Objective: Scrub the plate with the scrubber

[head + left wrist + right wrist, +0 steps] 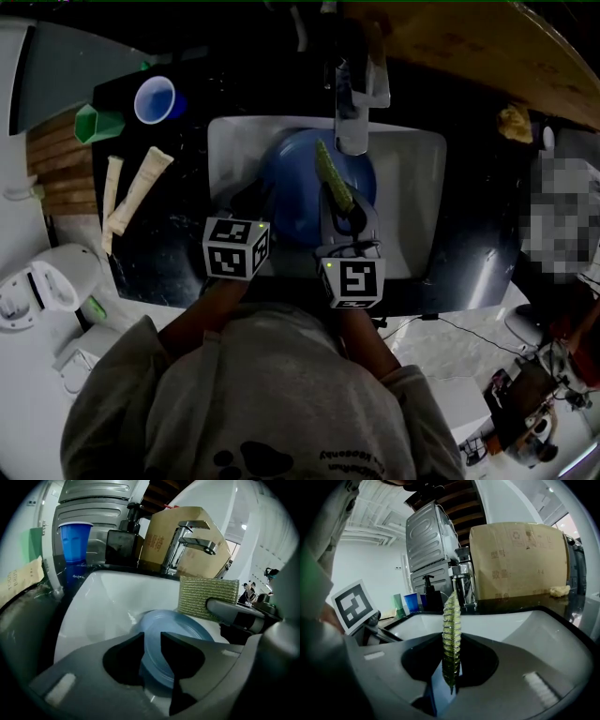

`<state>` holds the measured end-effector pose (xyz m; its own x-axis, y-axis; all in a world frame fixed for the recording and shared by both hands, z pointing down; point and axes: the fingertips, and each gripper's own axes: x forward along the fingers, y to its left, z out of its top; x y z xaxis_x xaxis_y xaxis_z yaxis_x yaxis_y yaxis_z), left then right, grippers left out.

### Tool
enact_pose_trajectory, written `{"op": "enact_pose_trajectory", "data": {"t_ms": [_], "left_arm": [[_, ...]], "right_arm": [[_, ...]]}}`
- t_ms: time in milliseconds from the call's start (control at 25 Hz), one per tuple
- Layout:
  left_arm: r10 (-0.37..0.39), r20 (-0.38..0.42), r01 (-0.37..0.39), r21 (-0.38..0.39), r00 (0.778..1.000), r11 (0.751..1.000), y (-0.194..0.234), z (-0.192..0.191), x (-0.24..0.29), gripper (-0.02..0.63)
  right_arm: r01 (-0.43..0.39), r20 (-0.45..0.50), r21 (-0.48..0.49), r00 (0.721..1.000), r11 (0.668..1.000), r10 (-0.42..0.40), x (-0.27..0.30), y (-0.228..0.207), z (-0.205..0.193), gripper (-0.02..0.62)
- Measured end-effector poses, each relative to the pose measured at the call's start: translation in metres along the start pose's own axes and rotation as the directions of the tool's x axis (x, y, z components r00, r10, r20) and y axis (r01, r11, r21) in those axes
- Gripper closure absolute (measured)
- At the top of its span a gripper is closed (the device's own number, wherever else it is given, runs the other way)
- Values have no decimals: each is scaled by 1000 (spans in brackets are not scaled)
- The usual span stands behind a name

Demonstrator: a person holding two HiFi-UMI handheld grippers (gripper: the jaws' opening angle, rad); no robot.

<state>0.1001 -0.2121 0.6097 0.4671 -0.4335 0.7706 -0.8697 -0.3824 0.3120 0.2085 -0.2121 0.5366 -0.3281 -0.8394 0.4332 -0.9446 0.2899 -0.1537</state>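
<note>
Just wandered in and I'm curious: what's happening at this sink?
A person stands at a white sink with a pair of tongs in each hand. The right tongs are clamped on a green scrubber, held edge-up over a blue plate in the basin. The left tongs are open, with the plate's rim showing in the gap but not gripped. Whether the scrubber touches the plate yet is unclear.

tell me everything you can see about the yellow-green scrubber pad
The yellow-green woven scrubber is a thin rectangular pad with ribbed mesh texture. It stands upright on edge, its lower end pinched in the shut right gripper, above the blue round plate in the white sink; contact with the plate can't be told.
</note>
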Motion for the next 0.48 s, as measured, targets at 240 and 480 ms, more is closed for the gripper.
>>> {"op": "enact_pose_trajectory", "data": {"t_ms": [240,480], "left_arm": [[14,-64,-18,-63,998,998,2,-14,7,449],[43,-105,-55,-119,994,991,6,-25,9,419]], "right_arm": [[-8,1,10,1000,1000,8,3,1,0,529],[-15,2,13,1000,1000,15,4,3,0,529]]}}
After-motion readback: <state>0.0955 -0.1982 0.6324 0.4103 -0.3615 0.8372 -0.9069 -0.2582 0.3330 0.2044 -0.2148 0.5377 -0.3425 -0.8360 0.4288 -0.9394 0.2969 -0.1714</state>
